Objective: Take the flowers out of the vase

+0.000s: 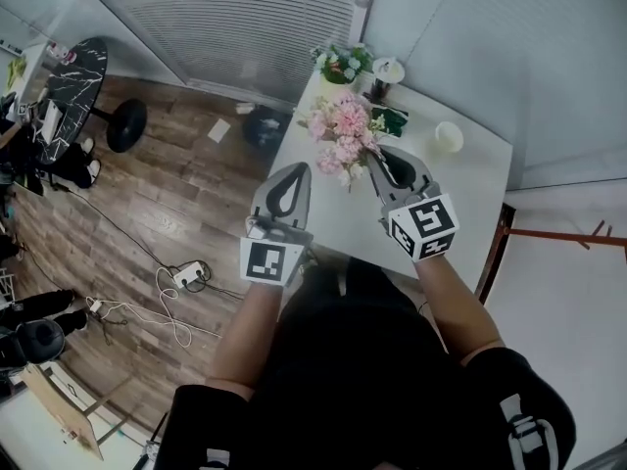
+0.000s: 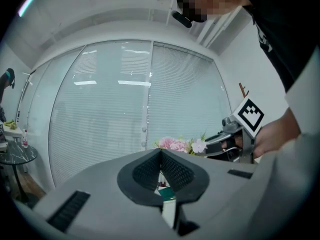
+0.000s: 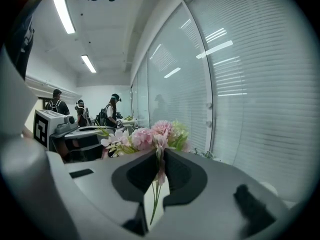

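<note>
Right gripper point(image 3: 160, 166): its jaws were together, clamped on the thin green stems of the pink flower bunch point(image 3: 150, 136).
Left gripper point(image 2: 161, 156): its jaws were closed, pad against pad, and nothing was between them.
Flowers, place: in the head view the bunch point(image 1: 341, 135) hung over the far part of the white table point(image 1: 460, 194), right at the tips of the right gripper point(image 1: 380, 155) and a little to their left.
Flowers, long axis: roughly upright through the jaws. The blooms stood above the pads and the stem ends hung free below them. No vase was around the stems.
Vase: a dark vessel with a white top point(image 1: 380, 88) stood beyond the bunch, near a small potted plant point(image 1: 343, 64). It could be the vase, but I could not tell for sure.
Nearer hand: the right one, because it held the stems. The left gripper point(image 1: 297, 169) stood near the bunch on its left side and did not touch it.
Progress, my judgement: the flowers seemed to be out of the vase.
Coming move, my judgement: lay the bunch down on bare table, which lay below and nearer to the person.
</note>
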Tool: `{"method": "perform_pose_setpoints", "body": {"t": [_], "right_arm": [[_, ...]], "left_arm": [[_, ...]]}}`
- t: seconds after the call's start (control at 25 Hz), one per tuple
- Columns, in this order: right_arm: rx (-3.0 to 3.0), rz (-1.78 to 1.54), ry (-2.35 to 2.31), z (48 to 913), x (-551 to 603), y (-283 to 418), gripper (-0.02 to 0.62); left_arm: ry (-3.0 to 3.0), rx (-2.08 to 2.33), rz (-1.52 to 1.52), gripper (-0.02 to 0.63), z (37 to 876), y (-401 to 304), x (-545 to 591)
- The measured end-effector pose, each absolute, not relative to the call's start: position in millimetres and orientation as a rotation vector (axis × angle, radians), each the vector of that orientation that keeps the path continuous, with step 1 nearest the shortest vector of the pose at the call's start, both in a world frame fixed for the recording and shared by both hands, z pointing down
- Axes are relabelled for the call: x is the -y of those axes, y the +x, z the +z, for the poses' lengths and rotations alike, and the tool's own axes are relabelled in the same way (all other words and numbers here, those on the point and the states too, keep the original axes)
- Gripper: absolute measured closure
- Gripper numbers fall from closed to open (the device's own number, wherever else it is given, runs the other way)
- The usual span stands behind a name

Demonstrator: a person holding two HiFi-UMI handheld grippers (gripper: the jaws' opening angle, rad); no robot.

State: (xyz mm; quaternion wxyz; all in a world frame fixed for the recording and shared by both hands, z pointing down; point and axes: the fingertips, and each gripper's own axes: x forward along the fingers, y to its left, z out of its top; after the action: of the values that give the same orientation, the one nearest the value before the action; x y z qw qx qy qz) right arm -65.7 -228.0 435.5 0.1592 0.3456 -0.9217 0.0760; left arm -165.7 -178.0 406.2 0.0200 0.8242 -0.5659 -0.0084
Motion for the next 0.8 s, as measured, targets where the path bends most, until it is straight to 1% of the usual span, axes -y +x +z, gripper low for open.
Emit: {"method": "perform_pose_setpoints", "body": {"t": [0.44, 0.8], "right_arm": [[2.409, 0.377, 0.891, 543.4, 220.2, -80.7, 0.555], [2.304, 0.446, 0.849, 611.7, 224.6, -89.4, 0.555]], "left_arm": [[2.516, 1.669, 0.058, 0.594, 478.6, -176.8, 179.0], [2.463, 1.611, 0.156, 0.594, 533.5, -181.4, 188.5]]}}
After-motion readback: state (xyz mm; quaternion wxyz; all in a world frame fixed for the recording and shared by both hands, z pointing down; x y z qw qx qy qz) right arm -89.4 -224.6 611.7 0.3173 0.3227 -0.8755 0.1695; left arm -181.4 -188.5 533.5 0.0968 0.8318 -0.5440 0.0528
